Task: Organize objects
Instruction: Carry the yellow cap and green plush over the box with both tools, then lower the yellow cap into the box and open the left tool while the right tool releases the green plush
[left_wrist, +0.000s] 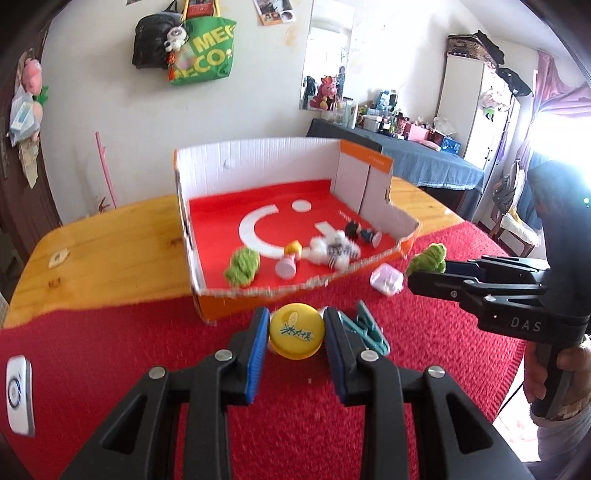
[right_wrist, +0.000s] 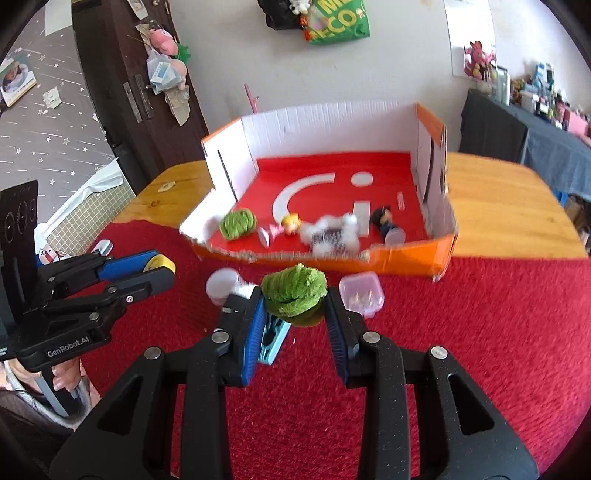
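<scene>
Now | step: carry to box (left_wrist: 258, 229) | left tool (left_wrist: 295, 334) clamps yellow cap (left_wrist: 296, 334), right tool (right_wrist: 294, 299) clamps green pom (right_wrist: 293, 291) | next: I move both far, over the near wall, then release

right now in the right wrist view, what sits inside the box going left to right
green fuzzy ball → small doll with yellow hair → white fluffy toy → dark-haired doll, all along the near side of the cardboard box.

Fuzzy red cloth (left_wrist: 110, 369), glossy wood table (left_wrist: 110, 251), seemingly cardboard box (left_wrist: 258, 166)
</scene>
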